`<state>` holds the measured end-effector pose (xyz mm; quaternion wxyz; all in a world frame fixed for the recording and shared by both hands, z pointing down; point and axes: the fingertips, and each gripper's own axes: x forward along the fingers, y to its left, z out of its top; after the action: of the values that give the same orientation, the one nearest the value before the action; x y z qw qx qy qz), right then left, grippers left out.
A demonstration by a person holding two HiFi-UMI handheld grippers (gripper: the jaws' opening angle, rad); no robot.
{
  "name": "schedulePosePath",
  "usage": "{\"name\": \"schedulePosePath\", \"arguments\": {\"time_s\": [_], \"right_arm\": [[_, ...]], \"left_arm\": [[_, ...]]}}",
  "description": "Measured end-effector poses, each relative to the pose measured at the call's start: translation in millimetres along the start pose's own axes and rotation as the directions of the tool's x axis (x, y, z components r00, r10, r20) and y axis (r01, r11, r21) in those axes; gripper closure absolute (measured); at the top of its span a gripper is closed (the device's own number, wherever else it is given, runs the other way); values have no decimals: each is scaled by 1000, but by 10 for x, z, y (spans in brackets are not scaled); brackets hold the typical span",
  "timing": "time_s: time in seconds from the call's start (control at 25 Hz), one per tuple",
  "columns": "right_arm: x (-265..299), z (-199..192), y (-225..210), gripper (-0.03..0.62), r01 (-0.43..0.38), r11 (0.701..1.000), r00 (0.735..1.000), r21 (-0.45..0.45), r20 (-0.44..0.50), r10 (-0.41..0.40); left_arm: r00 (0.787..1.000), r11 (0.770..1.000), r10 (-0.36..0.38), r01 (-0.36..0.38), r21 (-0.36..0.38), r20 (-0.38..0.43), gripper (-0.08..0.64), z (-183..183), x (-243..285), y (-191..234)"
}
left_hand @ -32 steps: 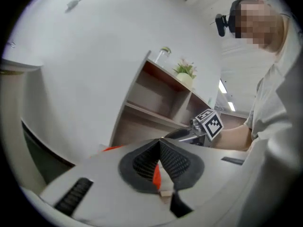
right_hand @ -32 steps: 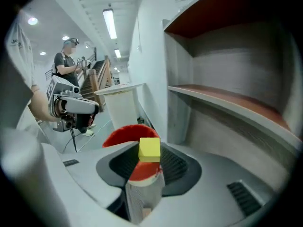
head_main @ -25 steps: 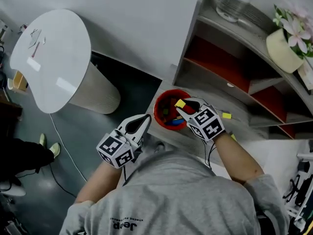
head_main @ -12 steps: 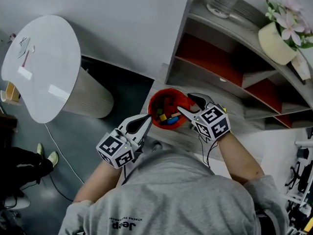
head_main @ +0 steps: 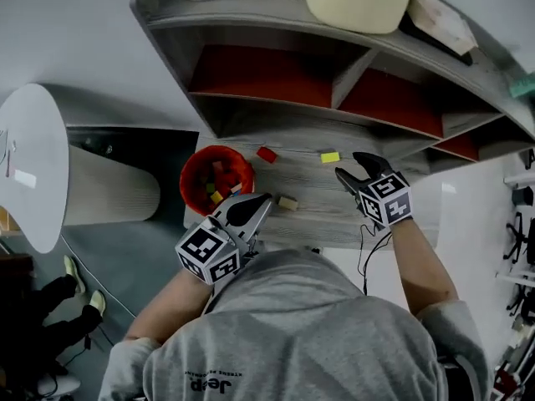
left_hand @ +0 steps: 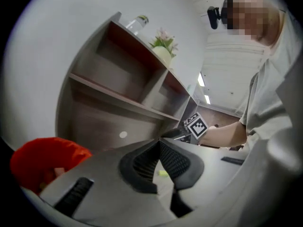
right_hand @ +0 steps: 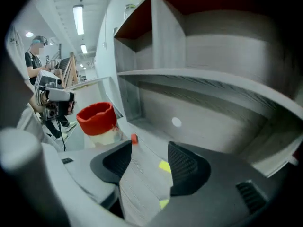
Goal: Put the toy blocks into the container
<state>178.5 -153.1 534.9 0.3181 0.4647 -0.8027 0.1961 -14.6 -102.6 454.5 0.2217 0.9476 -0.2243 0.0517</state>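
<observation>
Three loose toy blocks lie on the grey wood-grain surface [head_main: 326, 215]. A flat yellow block [head_main: 330, 157] sits just left of the right tool [head_main: 349, 167]. That tool's jaws stand apart and are closing, with the block in line between them but untouched. A beige block [head_main: 287, 202] lies just right of the left tool [head_main: 264, 200], whose jaws are together on nothing. A red block [head_main: 267, 154] lies farther back, near the round red container [head_main: 188, 172] at the surface's left end, which holds more small yellow, red and green blocks. The person's grey shirt [head_main: 292, 332] reads "Jeep", upside down.
</observation>
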Motion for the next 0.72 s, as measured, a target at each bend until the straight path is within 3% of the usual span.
{"name": "schedulePosePath", "arguments": {"time_s": [0.16, 0.36, 0.72], "right_arm": [[-188, -835, -473, 333, 4, 998, 998, 64, -62, -1], [-13, -1663, -572, 337, -88, 995, 986, 54, -141, 95], [461, -2395, -460, 351, -187, 982, 949, -38, -265, 171]], "left_arm": [[995, 998, -58, 60, 18, -81, 549, -247, 723, -424], [981, 995, -87, 93, 28, -175, 549, -670, 1468, -811], [953, 996, -83, 86, -2, -290, 549, -1227, 2012, -1190]]}}
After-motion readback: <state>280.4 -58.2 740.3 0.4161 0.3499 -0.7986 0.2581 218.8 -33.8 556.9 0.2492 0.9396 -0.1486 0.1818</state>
